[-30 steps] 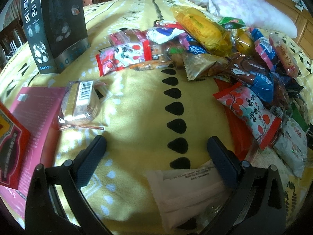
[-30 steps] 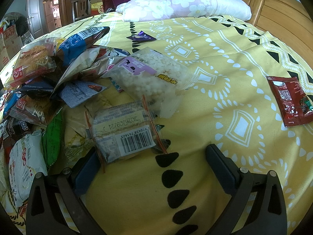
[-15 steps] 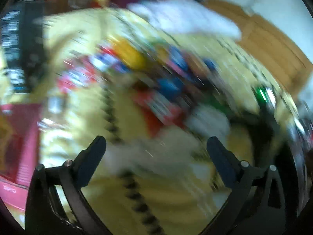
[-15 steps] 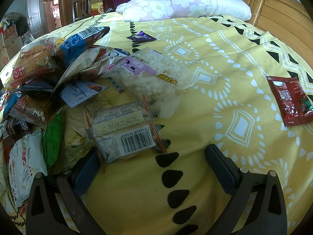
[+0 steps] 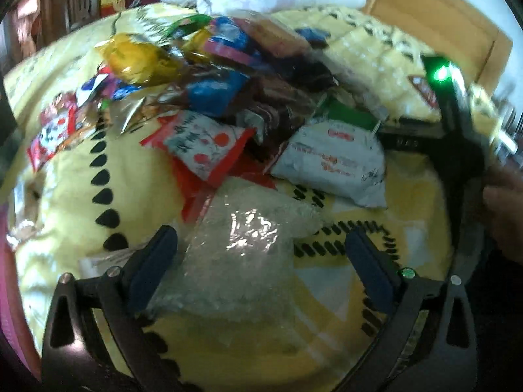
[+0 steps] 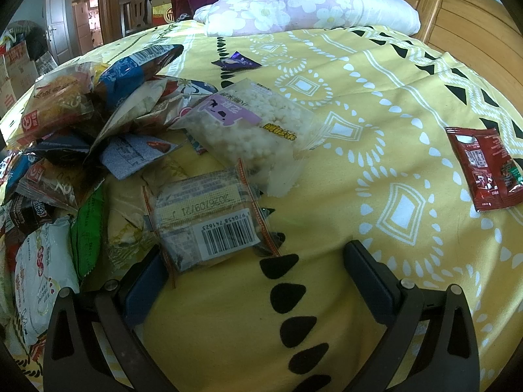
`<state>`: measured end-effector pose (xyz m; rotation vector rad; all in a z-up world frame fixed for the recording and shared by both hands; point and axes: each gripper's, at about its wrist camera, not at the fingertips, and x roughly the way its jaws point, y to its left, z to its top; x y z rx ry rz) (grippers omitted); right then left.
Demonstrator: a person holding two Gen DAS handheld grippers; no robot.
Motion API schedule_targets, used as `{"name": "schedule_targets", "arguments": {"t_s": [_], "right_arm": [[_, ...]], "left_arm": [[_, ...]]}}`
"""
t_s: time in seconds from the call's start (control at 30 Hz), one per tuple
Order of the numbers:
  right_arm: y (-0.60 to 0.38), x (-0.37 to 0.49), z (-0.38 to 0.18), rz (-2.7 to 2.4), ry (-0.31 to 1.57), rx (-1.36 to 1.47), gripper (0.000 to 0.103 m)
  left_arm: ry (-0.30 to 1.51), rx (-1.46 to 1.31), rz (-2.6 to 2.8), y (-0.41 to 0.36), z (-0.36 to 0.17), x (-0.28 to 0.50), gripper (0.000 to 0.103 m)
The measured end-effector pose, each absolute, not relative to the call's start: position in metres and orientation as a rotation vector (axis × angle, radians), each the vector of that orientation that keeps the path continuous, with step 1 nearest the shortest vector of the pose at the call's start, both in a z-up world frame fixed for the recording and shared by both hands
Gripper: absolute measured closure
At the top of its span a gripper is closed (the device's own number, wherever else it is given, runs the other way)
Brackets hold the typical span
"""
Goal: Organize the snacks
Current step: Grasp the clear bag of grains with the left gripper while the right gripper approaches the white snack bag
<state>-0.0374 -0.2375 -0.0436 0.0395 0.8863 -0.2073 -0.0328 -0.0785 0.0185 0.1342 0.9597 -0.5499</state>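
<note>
Left gripper (image 5: 261,248) has swung rightward, jaws wide over a clear bag (image 5: 242,245); right gripper (image 6: 258,261) unmoved, jaws wide, empty.

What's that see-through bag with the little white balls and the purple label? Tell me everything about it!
The clear bag of white puffs is a flat, see-through plastic packet filled with small white balls. It has a purple label with a dark cartoon shape and a strip of yellow writing. It looks sealed and lies flat on the yellow bedspread, beside the snack pile. Its near corner overlaps the barcode packet. Neither claw touches it.
</note>
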Motion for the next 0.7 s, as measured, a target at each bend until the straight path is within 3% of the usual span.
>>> {"name": "schedule_targets", "arguments": {"t_s": [0.7], "right_arm": [[-0.243, -0.022, -0.041, -0.153, 0.947, 0.038, 0.000]], "left_arm": [[0.960, 0.210, -0.546, -0.091, 0.009, -0.032, 0.000]]}}
